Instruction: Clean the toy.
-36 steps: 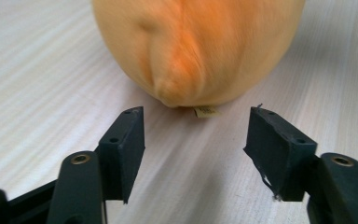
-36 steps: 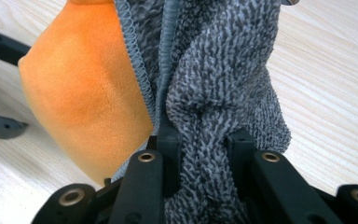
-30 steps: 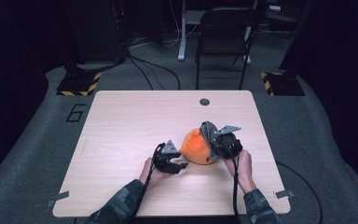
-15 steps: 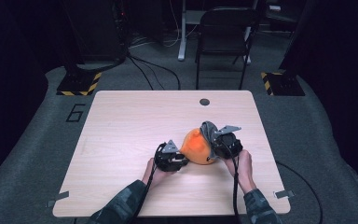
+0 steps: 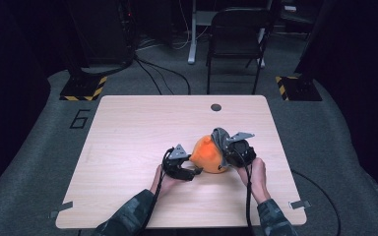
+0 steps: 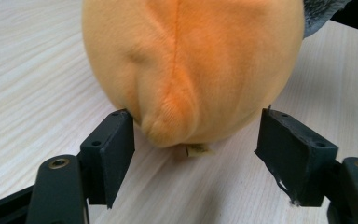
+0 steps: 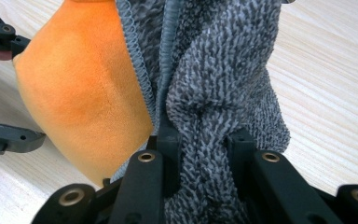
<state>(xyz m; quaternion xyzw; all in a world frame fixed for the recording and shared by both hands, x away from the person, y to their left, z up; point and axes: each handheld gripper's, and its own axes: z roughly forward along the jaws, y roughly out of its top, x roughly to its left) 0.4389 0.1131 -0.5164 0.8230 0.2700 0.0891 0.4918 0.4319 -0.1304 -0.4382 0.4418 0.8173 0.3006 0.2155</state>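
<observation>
Orange plush toy (image 5: 207, 154) sits on the table (image 5: 128, 132), near-right of centre, between both claws. Right claw (image 5: 225, 150) pinches the grey knit fabric (image 7: 223, 93) on the toy's right side, jaws pressed onto a bunched fold. Left claw (image 5: 196, 171) is at the toy's left, jaws spread, having just been opening; in the left gripper view the toy's rounded end bulges between them, left jaw tip just at the plush, right jaw clear of it. Small dark disc (image 5: 215, 106) lies near the far edge.
</observation>
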